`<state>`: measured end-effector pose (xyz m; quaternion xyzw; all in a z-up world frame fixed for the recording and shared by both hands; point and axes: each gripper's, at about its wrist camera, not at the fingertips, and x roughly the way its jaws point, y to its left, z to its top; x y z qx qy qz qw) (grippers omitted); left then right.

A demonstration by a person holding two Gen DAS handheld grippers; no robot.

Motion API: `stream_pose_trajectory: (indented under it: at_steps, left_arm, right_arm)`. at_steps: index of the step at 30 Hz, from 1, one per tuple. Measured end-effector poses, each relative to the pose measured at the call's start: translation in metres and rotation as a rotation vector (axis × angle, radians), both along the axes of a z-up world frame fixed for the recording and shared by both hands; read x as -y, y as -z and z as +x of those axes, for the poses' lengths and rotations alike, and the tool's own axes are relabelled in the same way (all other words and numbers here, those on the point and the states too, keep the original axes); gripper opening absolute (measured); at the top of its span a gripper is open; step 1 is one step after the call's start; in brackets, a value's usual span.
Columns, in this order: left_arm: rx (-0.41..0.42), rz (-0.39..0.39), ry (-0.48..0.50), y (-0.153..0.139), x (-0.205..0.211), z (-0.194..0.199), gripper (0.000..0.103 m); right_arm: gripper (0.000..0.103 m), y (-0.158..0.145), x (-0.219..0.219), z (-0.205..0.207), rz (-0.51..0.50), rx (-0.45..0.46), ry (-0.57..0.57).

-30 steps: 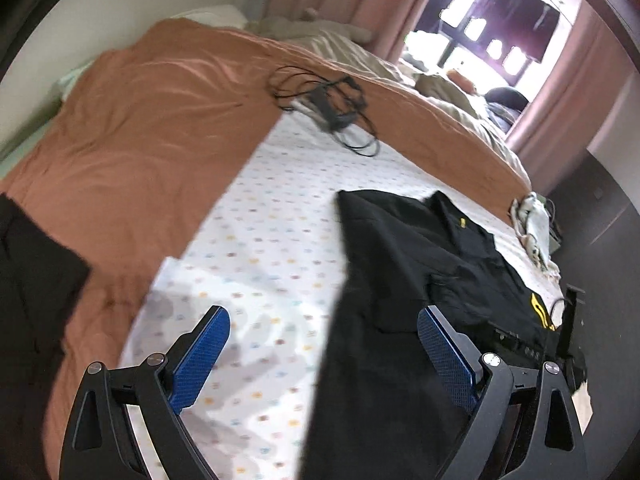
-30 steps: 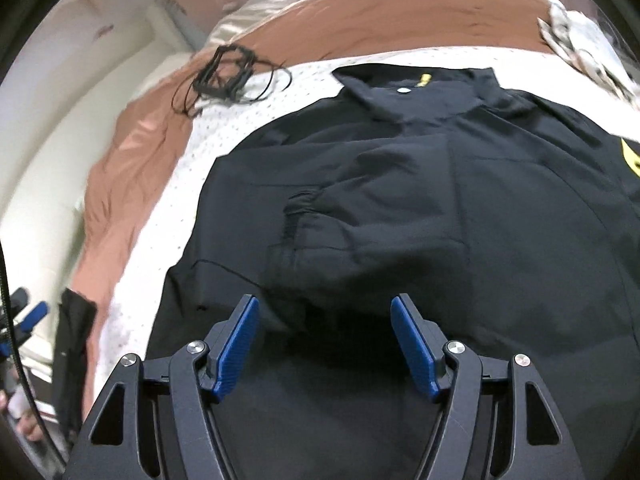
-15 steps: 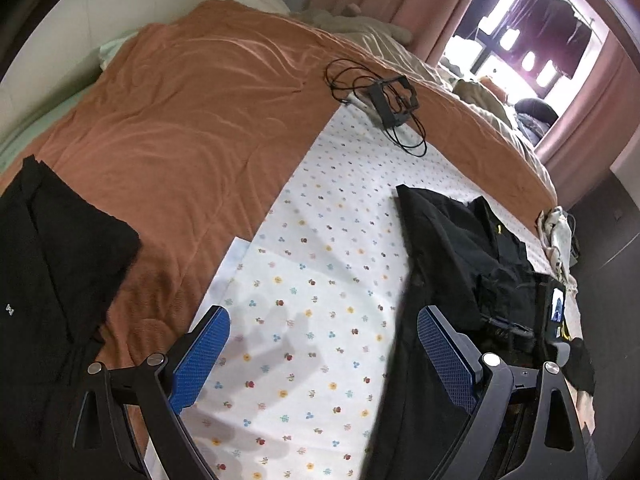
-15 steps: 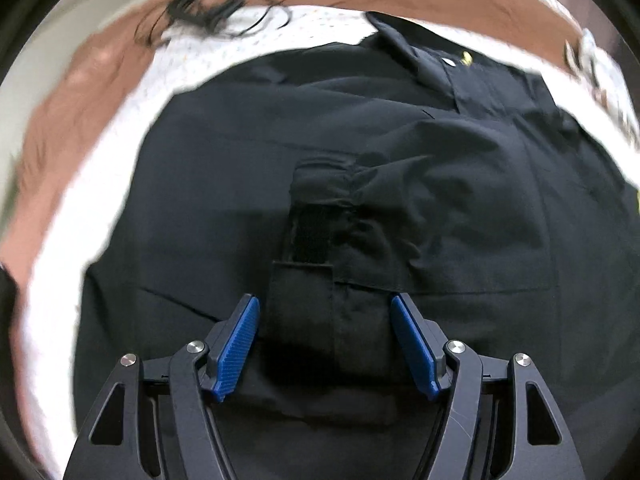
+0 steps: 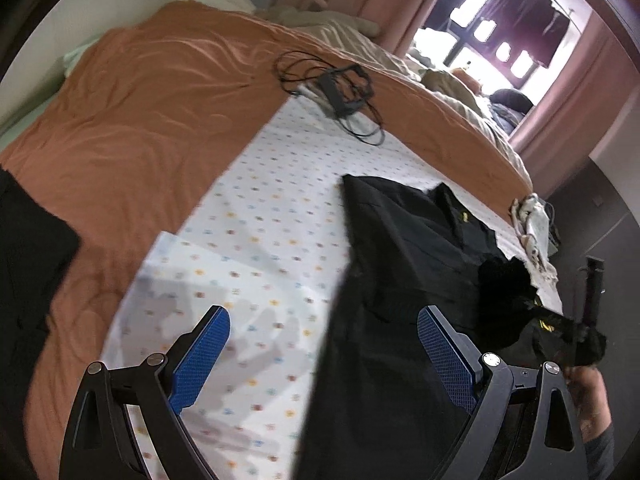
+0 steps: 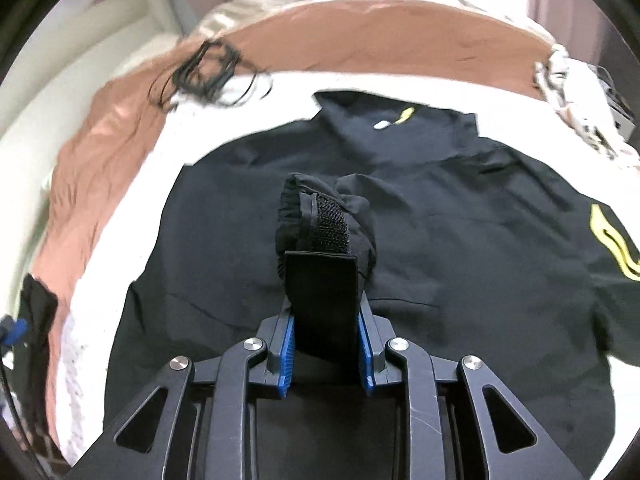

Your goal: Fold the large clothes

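A large black jacket (image 6: 460, 220) with a yellow emblem (image 6: 612, 236) lies spread on a spotted white sheet (image 5: 260, 220) on the bed. My right gripper (image 6: 325, 316) is closing its jaws on the jacket's sleeve cuff (image 6: 320, 220). The cuff's hook-and-loop strap is pinched between the blue pads and bunched up above the jacket's body. In the left wrist view the jacket (image 5: 400, 248) fills the right half, with the raised cuff (image 5: 508, 284) at its far right. My left gripper (image 5: 322, 320) hangs open over the jacket's left edge, holding nothing.
An orange-brown blanket (image 5: 140, 100) covers the bed's far side. A black cable bundle (image 5: 340, 88) lies at the sheet's far edge. A dark folded garment (image 5: 28, 248) sits at the left, a pale cloth heap (image 5: 534, 224) at the right bed edge. A person's hand (image 5: 592, 400) shows at the lower right.
The right gripper has closed on the sleeve cuff and lifted it off the jacket. The left gripper stays open, and its view has swung back toward the jacket.
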<state>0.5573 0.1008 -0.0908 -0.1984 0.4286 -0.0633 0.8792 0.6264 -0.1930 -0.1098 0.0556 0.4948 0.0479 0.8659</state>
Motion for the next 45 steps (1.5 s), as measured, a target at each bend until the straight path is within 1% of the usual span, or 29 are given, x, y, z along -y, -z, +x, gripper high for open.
stream_pose_trajectory:
  at_steps: [4,7,8,9,10,11,12,15,16,17,18,20,23,28,29,31,33,34,36,40,45]
  left_arm:
    - [0.000,0.000,0.024,-0.001,0.021,0.004,0.095]
    - [-0.003,0.002,0.032,-0.001,0.032,0.007,0.095]
    - [-0.002,0.002,0.036,-0.001,0.036,0.009,0.095]
    - [-0.003,0.004,0.038,0.000,0.039,0.010,0.095]
    - [-0.004,0.007,0.040,0.001,0.041,0.011,0.095]
    - [-0.006,0.013,0.044,0.003,0.044,0.013,0.095]
    - [-0.008,0.020,0.047,0.004,0.047,0.015,0.095]
    - [-0.017,0.053,0.058,0.013,0.054,0.021,0.095]
    - [-0.020,0.061,0.059,0.016,0.056,0.022,0.093]
    - [-0.024,0.066,0.059,0.019,0.057,0.024,0.088]
    - [-0.034,0.070,0.058,0.024,0.057,0.028,0.086]
    - [-0.057,0.066,0.059,0.034,0.057,0.034,0.076]
    - [-0.086,0.081,0.073,0.051,0.058,0.045,0.067]
    - [-0.123,0.108,0.086,0.075,0.062,0.064,0.063]
    - [-0.130,0.111,0.089,0.079,0.064,0.068,0.061]
    - [-0.146,0.133,0.100,0.089,0.069,0.079,0.056]
    - [-0.151,0.168,0.107,0.098,0.074,0.089,0.049]
    - [-0.146,0.177,0.106,0.101,0.075,0.093,0.043]
    - [-0.144,0.192,0.109,0.107,0.078,0.099,0.043]
    - [-0.163,0.267,0.107,0.119,0.084,0.108,0.042]
    - [-0.167,0.283,0.090,0.120,0.082,0.110,0.042]
  right_arm:
    - [0.026,-0.021,0.046,-0.006,0.003,0.029,0.060]
    - [0.027,-0.028,0.085,-0.013,-0.016,0.030,0.139]
    - [0.034,-0.029,0.097,-0.015,-0.038,0.026,0.169]
    - [0.039,-0.030,0.109,-0.018,-0.073,0.019,0.209]
    - [0.053,-0.030,0.124,-0.021,-0.110,0.006,0.253]
    - [0.063,-0.028,0.136,-0.023,-0.114,-0.001,0.276]
    - [0.065,-0.027,0.147,-0.026,-0.099,-0.003,0.286]
    - [0.065,-0.015,0.174,-0.034,-0.062,-0.023,0.305]
    - [0.065,-0.008,0.182,-0.037,-0.053,-0.031,0.316]
    - [0.065,-0.001,0.189,-0.039,-0.037,-0.042,0.326]
    - [0.065,0.007,0.194,-0.040,-0.022,-0.054,0.331]
    - [0.065,0.027,0.205,-0.043,0.013,-0.088,0.338]
    - [0.065,0.051,0.209,-0.044,0.025,-0.123,0.347]
    - [0.065,0.087,0.208,-0.034,0.068,-0.163,0.350]
    - [0.065,0.091,0.206,-0.031,0.059,-0.160,0.348]
    - [0.065,0.094,0.200,-0.025,0.008,-0.148,0.330]
    - [0.058,0.096,0.195,-0.020,-0.028,-0.140,0.313]
    - [0.051,0.096,0.193,-0.017,-0.039,-0.136,0.305]
    - [0.049,0.095,0.192,-0.010,-0.060,-0.130,0.295]
    - [0.047,0.095,0.196,0.002,-0.083,-0.124,0.301]
    - [0.047,0.094,0.205,0.003,-0.080,-0.103,0.339]
